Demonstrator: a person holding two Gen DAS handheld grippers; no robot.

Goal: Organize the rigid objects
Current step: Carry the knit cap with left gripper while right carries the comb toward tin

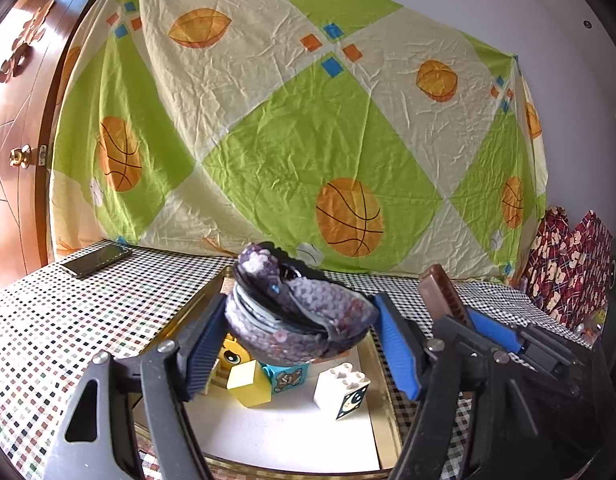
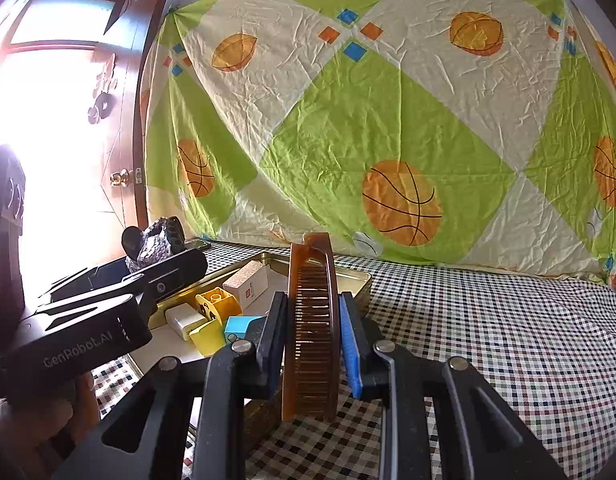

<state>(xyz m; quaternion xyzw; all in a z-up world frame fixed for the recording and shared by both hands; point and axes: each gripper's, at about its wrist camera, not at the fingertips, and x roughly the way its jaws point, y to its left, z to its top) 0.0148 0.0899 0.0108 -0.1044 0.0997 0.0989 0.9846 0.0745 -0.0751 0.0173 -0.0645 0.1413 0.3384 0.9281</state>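
Observation:
My left gripper point(image 1: 299, 304) is shut on a purple sequinned hair clip point(image 1: 308, 320) with a black clasp and holds it above a gold tray point(image 1: 382, 384). Under the clip, inside the tray, lie a yellow block point(image 1: 249, 384), a blue block point(image 1: 287, 376) and a white block point(image 1: 342, 392). My right gripper point(image 2: 312, 300) is shut on a brown comb point(image 2: 314, 320), which stands upright between the pads, just right of the tray point(image 2: 360, 278). In the left wrist view the comb point(image 1: 440, 288) shows at the right; in the right wrist view the hair clip point(image 2: 157, 242) shows at the left.
A checked cloth point(image 2: 488, 340) covers the table. A dark phone point(image 1: 95, 260) lies at its far left. A white box point(image 2: 247, 282) sits in the tray. A basketball-print sheet point(image 1: 308, 120) hangs behind, a wooden door point(image 1: 11, 120) stands at the left, and red patterned fabric point(image 1: 564, 264) lies at the far right.

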